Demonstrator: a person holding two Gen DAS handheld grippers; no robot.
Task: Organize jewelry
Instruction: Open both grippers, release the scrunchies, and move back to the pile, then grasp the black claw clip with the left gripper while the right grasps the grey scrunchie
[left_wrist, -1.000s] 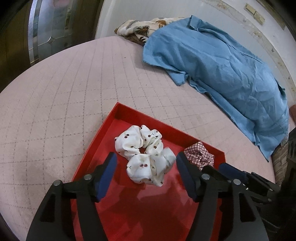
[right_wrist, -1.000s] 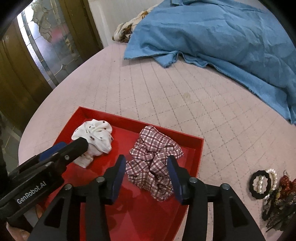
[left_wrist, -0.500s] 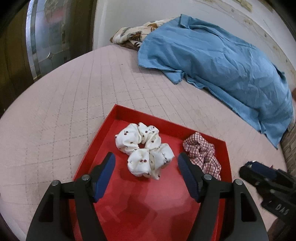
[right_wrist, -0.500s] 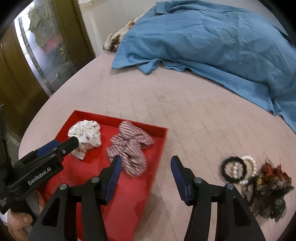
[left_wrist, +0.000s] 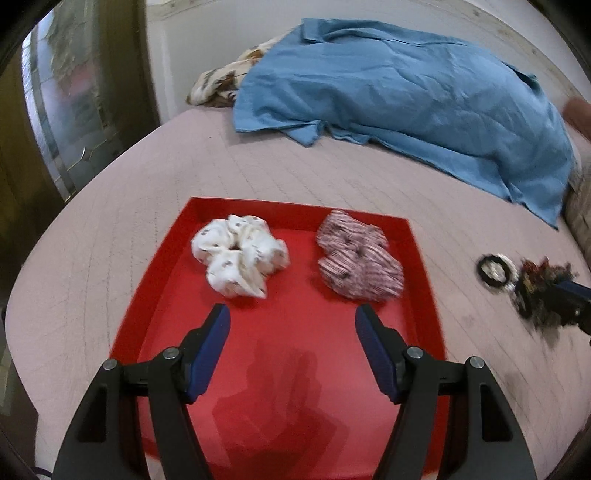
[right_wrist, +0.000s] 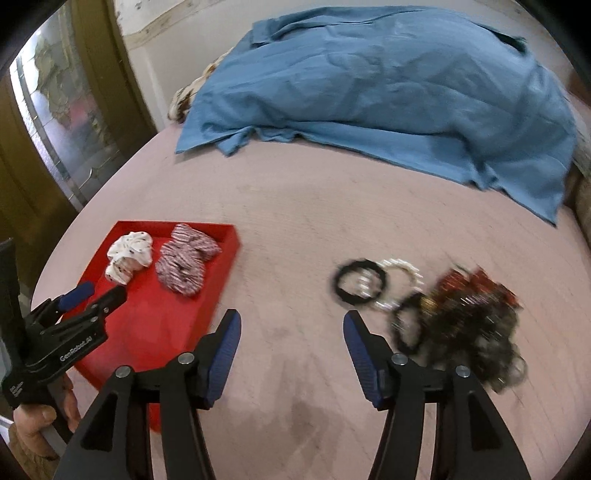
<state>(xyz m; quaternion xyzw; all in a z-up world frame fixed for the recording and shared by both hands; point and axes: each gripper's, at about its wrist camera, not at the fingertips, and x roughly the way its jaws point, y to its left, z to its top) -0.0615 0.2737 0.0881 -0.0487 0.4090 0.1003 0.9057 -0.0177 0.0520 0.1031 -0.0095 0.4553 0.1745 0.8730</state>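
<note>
Fingers (right_wrist: 236, 345) of the right gripper (right_wrist: 291, 350) have just been opening, with nothing between them, above bare pink quilted bed cover (right_wrist: 295, 221); the left gripper (left_wrist: 291, 347) is held apart and empty over the shallow red plastic tray (left_wrist: 424, 266). The tangled heap of dark and red jewelry (right_wrist: 469, 325) is seen at lower right. Several linked pieces could be dragged up together, or the black ring-shaped band (right_wrist: 360, 286) could be missed, since the heap is blurred and intertwined.
</note>
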